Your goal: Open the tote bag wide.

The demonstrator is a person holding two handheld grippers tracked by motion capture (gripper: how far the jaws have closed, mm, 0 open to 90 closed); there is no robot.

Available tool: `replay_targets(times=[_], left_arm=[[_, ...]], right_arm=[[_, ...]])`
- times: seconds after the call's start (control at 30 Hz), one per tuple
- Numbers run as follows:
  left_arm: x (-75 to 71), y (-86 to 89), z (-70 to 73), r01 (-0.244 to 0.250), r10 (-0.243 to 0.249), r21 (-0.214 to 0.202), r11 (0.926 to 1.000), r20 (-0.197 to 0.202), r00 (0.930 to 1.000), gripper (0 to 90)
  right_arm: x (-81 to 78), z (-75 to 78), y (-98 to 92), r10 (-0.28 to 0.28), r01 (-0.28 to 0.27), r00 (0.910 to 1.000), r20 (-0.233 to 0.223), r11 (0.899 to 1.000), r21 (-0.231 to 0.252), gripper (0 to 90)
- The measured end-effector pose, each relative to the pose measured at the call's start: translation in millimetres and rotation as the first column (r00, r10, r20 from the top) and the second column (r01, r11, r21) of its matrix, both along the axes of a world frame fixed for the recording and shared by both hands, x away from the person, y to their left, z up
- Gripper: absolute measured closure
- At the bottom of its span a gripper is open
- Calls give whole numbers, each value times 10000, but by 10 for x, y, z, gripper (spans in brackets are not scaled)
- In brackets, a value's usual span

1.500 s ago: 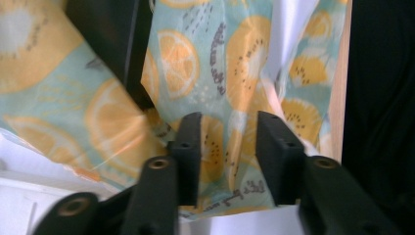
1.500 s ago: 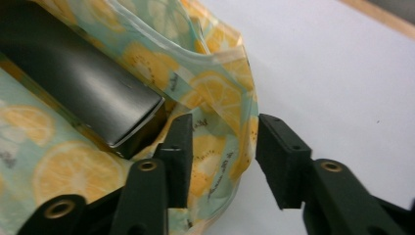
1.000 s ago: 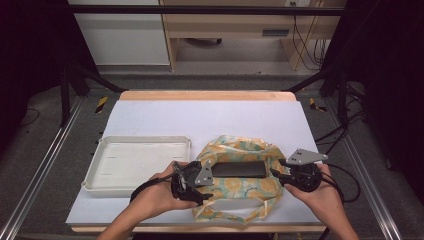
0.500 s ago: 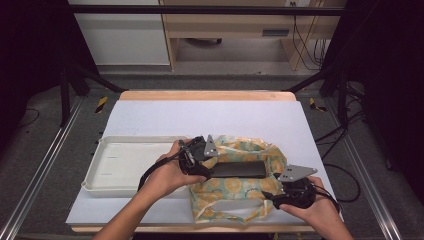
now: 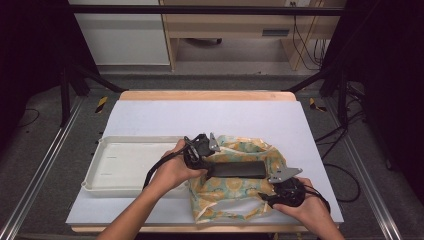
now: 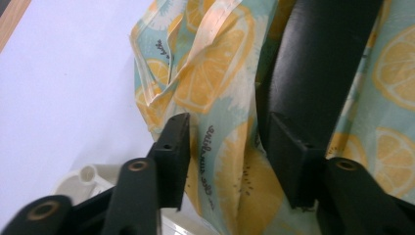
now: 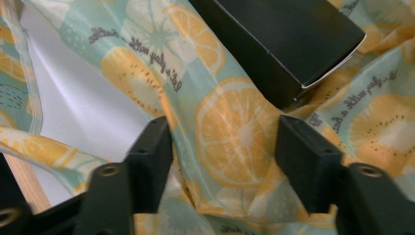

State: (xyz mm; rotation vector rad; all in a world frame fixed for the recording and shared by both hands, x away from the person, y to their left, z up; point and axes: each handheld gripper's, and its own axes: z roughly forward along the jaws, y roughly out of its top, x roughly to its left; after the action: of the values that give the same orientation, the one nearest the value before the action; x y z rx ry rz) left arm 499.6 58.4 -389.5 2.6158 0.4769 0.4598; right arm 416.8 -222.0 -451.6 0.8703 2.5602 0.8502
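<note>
Straddling lemon-print cloth (image 5: 235, 195), both hand-held grippers (image 5: 202, 159) (image 5: 264, 198) half-open, jaws just closing, nothing gripped.

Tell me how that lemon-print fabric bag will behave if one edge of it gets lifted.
The mint and yellow lemon-print fabric bag lies crumpled in soft folds, so it will probably drape and sag rather than hold shape. The long black rectangular box resting on it looks rigid and may slide or tip as the cloth rises. A thin cloth edge could slip from the fingers unless gathered.

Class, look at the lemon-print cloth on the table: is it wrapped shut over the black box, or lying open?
Open. The black box lies bare on top of the lemon-print cloth, whose rumpled edges spread around it.
</note>
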Motion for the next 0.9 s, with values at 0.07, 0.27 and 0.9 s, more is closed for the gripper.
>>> replay_targets(times=[0.07, 0.27, 0.9], left_arm=[[3, -7, -13, 40, -40, 7, 10000, -90, 10000, 645], [42, -12, -28, -20, 20, 143, 9999, 22, 10000, 827], [476, 83, -227, -1133, 1101, 495, 9923, 615, 9920, 898]], right_arm=[[9, -9, -5, 134, -134, 9999, 49, 9999, 8, 572], [26, -27, 13, 303, -301, 9992, -251, 9995, 72, 900], [-107, -49, 14, 723, -693, 9935, -876, 9969, 368, 900]])
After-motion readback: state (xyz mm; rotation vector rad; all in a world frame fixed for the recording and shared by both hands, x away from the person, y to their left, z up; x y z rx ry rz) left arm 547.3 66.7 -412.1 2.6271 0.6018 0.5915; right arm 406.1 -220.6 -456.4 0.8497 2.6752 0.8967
